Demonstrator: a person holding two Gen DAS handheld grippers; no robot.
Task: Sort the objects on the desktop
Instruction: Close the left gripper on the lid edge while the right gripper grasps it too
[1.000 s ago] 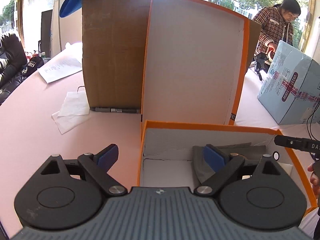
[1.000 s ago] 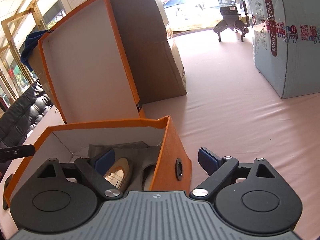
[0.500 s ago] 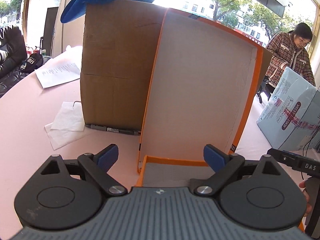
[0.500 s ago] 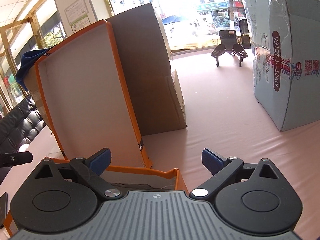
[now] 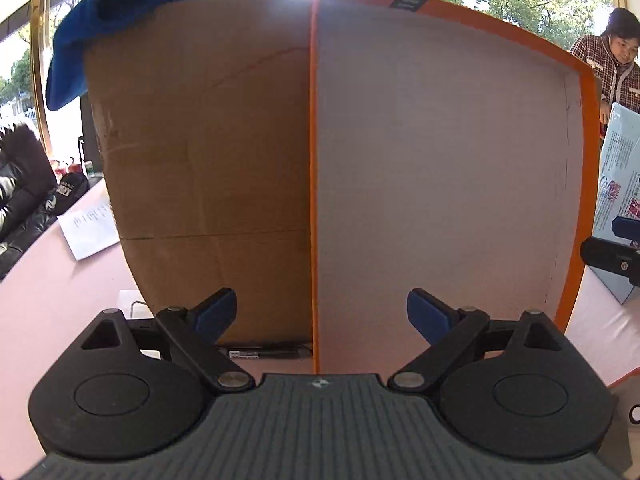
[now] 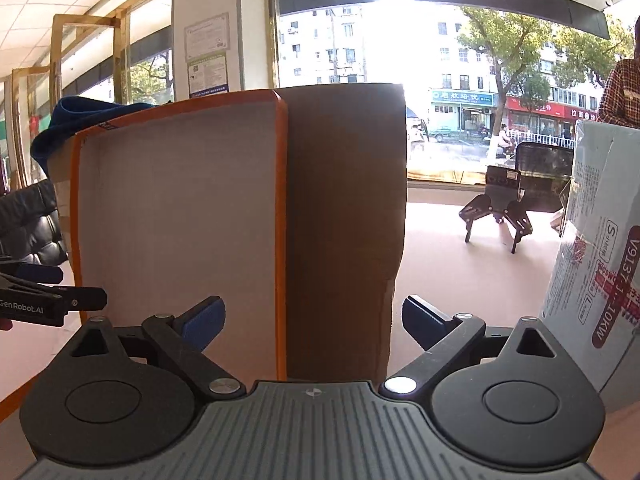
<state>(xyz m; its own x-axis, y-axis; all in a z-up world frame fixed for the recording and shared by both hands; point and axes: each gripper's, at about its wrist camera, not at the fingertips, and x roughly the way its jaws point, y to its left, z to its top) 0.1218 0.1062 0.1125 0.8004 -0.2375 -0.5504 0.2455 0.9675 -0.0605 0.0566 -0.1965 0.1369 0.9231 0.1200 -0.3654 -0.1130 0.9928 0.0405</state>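
Left gripper point(image 5: 322, 314) is hovering with jaws spread wide, nothing between the blue pads point(image 5: 216, 314). It is facing the upright orange-edged box lid point(image 5: 440, 184), close in front of it, lined up with the lid's left orange edge. Right gripper point(image 6: 312, 320) is also standing spread wide and empty, facing the same lid's right edge in its own view.

The lid is standing upright with its pale inside facing both cameras. A brown cardboard box point(image 5: 208, 152) is standing directly behind the lid, sticking out past it on the left in the left wrist view and on the right in the right wrist view. A blue cloth point(image 5: 132, 12) is draped over the top of the cardboard box, behind and left of the lid. A black pen point(image 5: 264, 352) is lying on the pink table point(image 5: 48, 300) at the foot of the cardboard box, just left of the lid's bottom corner. White paper sheet point(image 5: 90, 230) is lying on the table well left of the lid.

A light blue carton point(image 6: 596, 264) is standing on the table to the right of the lid. A spare black gripper point(image 6: 496, 216) is resting on the table beyond, between the cardboard box and the carton. A person in a plaid jacket point(image 5: 612, 60) is standing behind the carton, right of the lid.
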